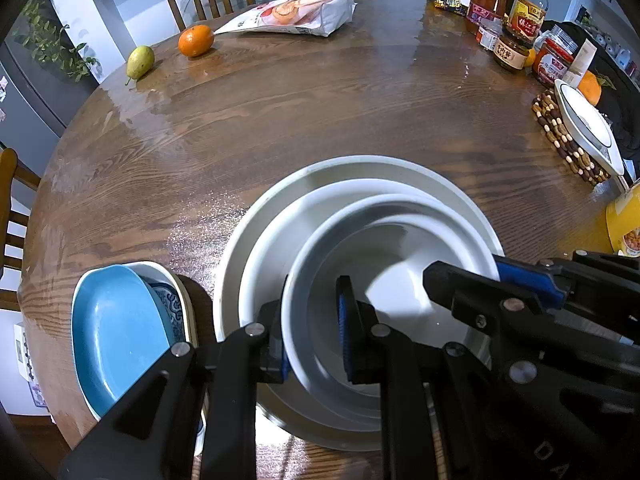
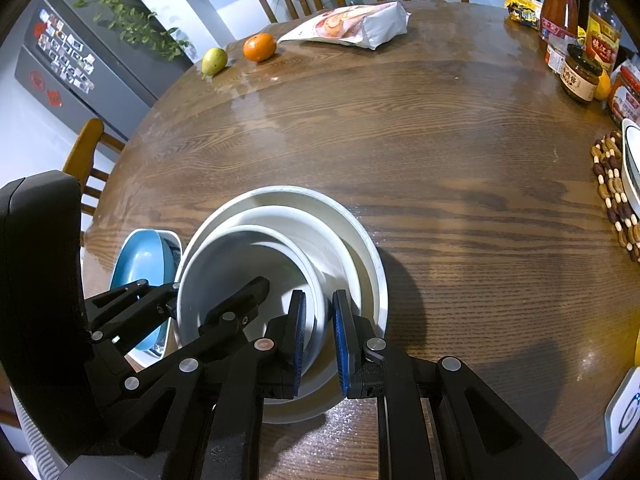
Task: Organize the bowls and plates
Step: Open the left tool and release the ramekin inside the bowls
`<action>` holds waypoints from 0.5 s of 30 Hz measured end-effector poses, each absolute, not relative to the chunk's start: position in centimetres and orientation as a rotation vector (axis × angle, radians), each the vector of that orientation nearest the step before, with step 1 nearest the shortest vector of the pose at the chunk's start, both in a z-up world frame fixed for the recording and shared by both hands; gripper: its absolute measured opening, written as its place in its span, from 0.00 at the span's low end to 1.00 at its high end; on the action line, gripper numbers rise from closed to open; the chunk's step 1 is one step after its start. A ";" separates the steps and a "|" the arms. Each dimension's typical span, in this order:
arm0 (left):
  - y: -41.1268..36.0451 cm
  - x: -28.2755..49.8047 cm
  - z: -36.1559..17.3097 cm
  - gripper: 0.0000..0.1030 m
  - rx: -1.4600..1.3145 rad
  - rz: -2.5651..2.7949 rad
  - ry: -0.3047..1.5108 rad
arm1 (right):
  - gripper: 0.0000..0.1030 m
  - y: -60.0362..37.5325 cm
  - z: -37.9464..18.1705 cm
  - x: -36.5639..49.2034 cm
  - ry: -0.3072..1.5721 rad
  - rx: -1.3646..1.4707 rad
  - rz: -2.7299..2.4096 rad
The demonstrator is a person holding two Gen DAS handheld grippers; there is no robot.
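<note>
Three white bowls are nested on the wooden table: a small inner bowl (image 1: 384, 280), a middle bowl (image 1: 280, 240) and a large outer bowl (image 1: 360, 166). My left gripper (image 1: 314, 334) straddles the near-left rim of the small inner bowl, with a gap between pads and rim. My right gripper (image 2: 320, 336) straddles the right rim of the same bowl (image 2: 224, 268), its pads close to the wall. The right gripper also shows in the left wrist view (image 1: 472, 284). A blue oval dish (image 1: 116, 328) lies in a white dish at the left.
A pear (image 1: 140, 62), an orange (image 1: 195, 40) and a food bag (image 1: 292, 14) lie at the far edge. Jars and bottles (image 1: 516, 20) stand far right. A white plate (image 1: 588, 128) sits on a beaded trivet (image 1: 560, 140). Chairs stand around the table.
</note>
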State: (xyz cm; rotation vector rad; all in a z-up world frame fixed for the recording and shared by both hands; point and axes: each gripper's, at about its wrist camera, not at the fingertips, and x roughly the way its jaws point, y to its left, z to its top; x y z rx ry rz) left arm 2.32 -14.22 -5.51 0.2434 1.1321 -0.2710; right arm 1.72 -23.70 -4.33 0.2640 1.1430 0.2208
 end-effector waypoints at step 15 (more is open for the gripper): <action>-14.0 1.9 -3.5 0.40 0.189 -0.296 1.086 | 0.14 -24.9 -1.8 0.6 1.071 0.306 0.236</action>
